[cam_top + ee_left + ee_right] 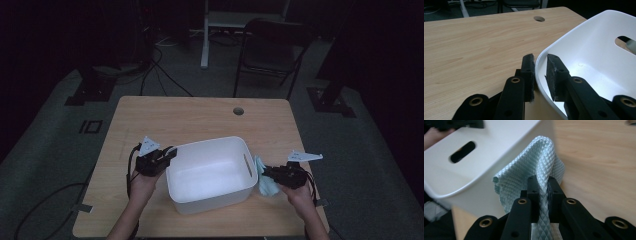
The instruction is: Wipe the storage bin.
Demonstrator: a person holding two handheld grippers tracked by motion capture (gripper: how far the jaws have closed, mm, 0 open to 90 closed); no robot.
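The left gripper pinches the white tub's rim while the right gripper squeezes the blue cloth, which I think must go up over the wall and inside next.

Light wooden table in the middle of the frame, with a small round hole near its far edge. Dark grey floor all around. Black folding chair at the upper right, just behind the table. White metal stand at the top middle. Black cables curling over the floor at the upper left. Dark flat feet left and right of the table.
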